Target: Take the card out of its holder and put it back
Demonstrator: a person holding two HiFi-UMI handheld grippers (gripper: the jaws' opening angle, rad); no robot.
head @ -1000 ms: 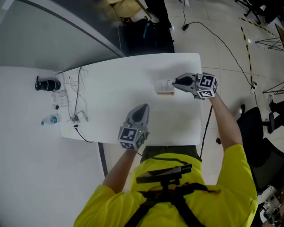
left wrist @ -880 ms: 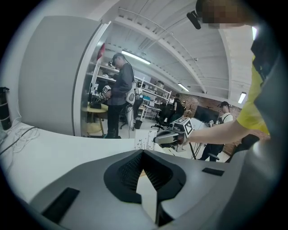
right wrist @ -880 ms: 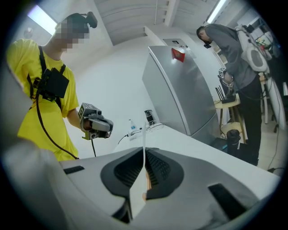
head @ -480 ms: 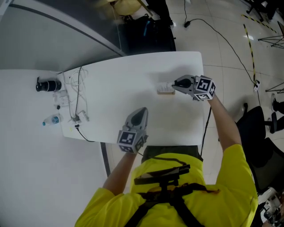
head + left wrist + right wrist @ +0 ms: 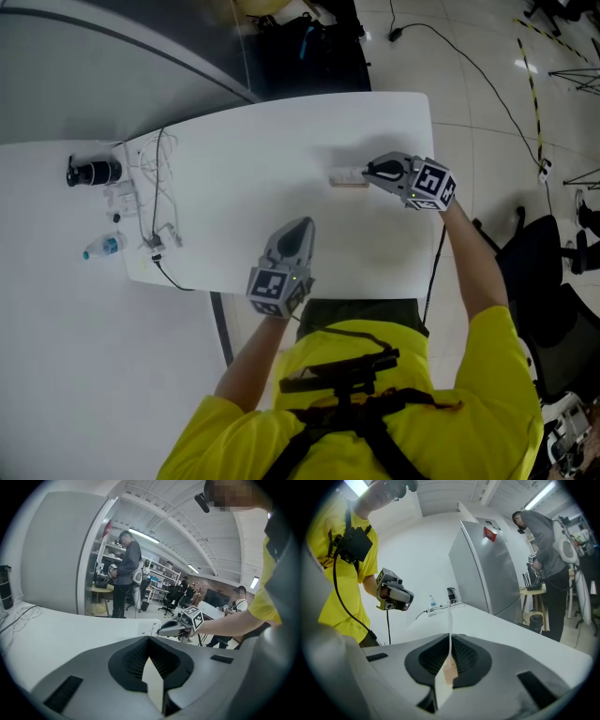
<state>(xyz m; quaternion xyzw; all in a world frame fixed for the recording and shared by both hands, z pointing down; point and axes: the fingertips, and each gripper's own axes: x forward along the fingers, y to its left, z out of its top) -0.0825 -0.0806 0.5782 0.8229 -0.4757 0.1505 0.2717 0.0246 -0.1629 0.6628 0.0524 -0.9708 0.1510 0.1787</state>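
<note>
Right tool [image 5: 449, 656] first: its jaws are clamped tight on the card [image 5: 450, 620], which shows edge-on as a thin white strip rising straight up from between the pads. From the head view, that tool's tip sits right at the holder [image 5: 351, 185], a small wooden block towards the far right part of the white counter [image 5: 244, 187]. The card shows pale just above the block, against the tool's nose. Whether its lower edge sits in the slot or hangs just clear of it, I can't tell from here.

Over to the left tool [image 5: 298, 228]: jaws fully together, nothing between them. It hovers near the counter's front edge, close to the person's body and well apart from the holder, nose pointing away from the person.

At the far left end of the counter lie a tangle of cables [image 5: 155, 202] and a small bottle [image 5: 98, 248] on its side, nowhere near the action.
</note>
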